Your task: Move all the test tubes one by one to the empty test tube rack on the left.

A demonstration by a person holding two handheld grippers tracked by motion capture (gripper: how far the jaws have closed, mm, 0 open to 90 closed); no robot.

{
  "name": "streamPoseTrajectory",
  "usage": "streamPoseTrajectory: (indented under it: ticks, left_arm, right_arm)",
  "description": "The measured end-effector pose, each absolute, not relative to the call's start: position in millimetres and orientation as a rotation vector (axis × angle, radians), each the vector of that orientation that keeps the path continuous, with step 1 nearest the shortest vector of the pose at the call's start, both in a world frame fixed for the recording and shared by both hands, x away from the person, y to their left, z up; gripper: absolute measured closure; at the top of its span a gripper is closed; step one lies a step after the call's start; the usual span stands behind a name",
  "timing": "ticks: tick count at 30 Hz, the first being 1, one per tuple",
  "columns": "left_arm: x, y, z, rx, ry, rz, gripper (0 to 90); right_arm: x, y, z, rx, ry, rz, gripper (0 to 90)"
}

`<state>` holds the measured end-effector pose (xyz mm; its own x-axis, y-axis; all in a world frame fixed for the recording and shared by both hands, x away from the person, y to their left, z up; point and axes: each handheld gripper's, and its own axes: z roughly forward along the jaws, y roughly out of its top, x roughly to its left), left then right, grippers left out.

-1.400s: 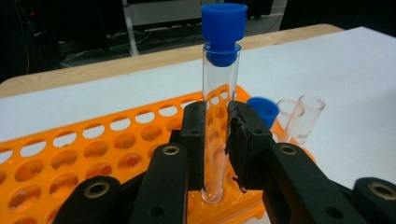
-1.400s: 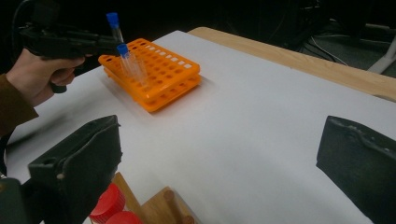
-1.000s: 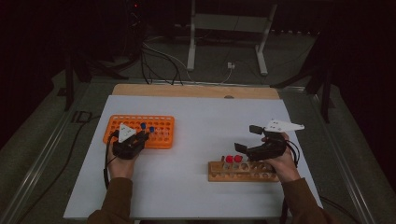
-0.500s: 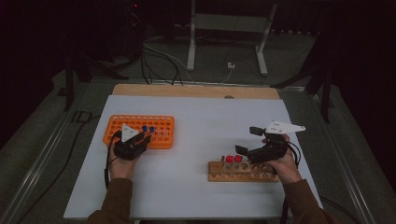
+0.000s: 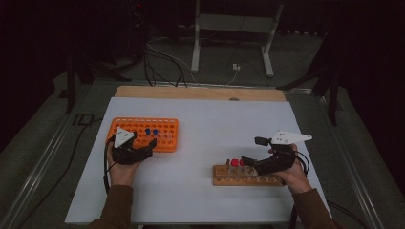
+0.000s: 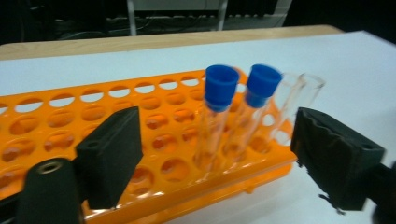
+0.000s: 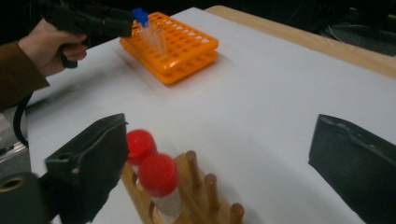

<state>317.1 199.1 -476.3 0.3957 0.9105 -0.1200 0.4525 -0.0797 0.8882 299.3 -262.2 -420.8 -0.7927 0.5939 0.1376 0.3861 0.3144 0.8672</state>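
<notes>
Orange rack (image 6: 140, 140), lower centre of the left gripper view, holds two blue-capped tubes (image 6: 219, 116) (one clear uncapped tube beside them) between the spread jaws of the left gripper (image 6: 224, 158). The right gripper (image 7: 224, 163), jaws wide apart, brackets two red-capped tubes (image 7: 156, 175) in the wooden rack (image 7: 196, 200) at bottom centre.

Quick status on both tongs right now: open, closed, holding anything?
Left tongs: open, holding nothing, jaws on either side of the blue-capped tubes in the orange rack.
Right tongs: open, holding nothing, by the red-capped tubes in the wooden rack.
</notes>
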Motion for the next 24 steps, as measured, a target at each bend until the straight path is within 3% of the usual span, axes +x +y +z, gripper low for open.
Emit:
streamPoseTrajectory:
  ticks: [5,15,24]
  left_arm:
    - [313.0,195.2,-472.2,1.692,1.190,0.566,1.2]
    - [307.1,191.6,-467.9,1.679,1.158,0.546,0.4]
    - [306.2,189.2,-467.7,1.684,1.155,0.543,0.4]
  right_arm:
    - [294.8,-260.5,-427.2,0.884,2.395,1.469,17.3]
    - [286.0,-256.4,-440.8,0.787,2.461,1.428,47.0]
    - [282.9,-253.9,-450.4,0.734,2.524,1.396,64.0]
